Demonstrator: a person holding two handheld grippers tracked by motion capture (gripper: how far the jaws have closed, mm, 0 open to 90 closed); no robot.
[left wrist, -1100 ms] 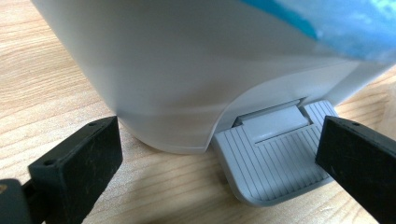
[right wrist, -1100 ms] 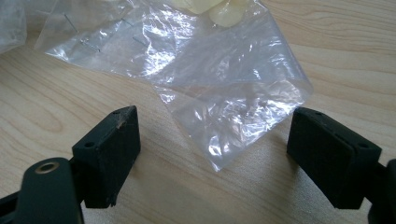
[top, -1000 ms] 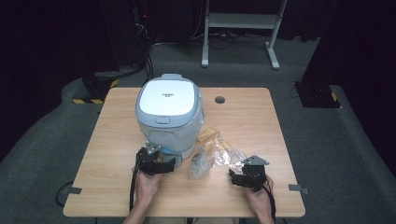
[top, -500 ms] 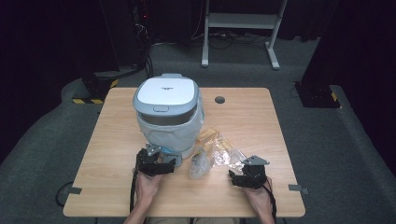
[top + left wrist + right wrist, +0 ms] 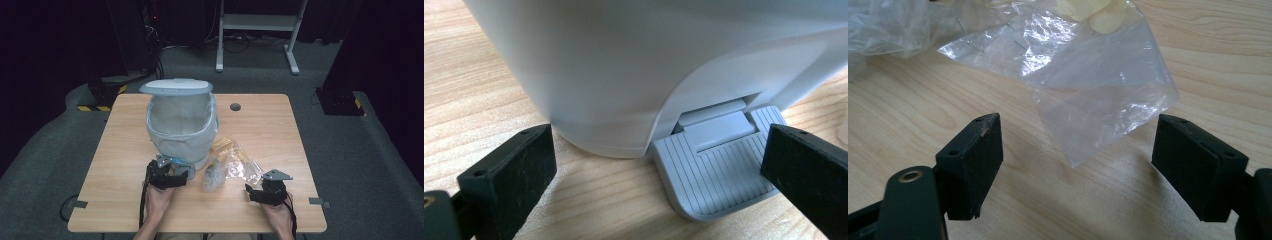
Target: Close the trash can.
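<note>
From above, the pedal bin (image 5: 181, 127) stands on the worktop (image 5: 310, 150) with its lid (image 5: 176, 87) raised flat over the open, lined mouth. My left tongs view gives what that high view cannot: the grey ribbed foot pedal (image 5: 716, 172) poking out from the bin's base toward me, with the bin's pale wall rising straight behind it. My left tongs (image 5: 659, 175) stand wide, one jaw to each side of the pedal, and nothing is gripped. Whether a jaw presses the pedal, I cannot tell.

My right tongs (image 5: 1075, 160) also stand wide, with nothing held. Their view shows the near corner of a clear plastic bag (image 5: 1083, 75) lying flat on the wood, that corner pointing toward me between the jaws without touching either.

I count one bin, one pedal and two tongs. In the high view the heap of clear bags (image 5: 231, 162) lies just beside the bin, on its right; I make out at least two, one crumpled, one holding pale yellow pieces. The heap's long axis runs slantwise away from the bin's base toward my right tongs (image 5: 260, 192).
</note>
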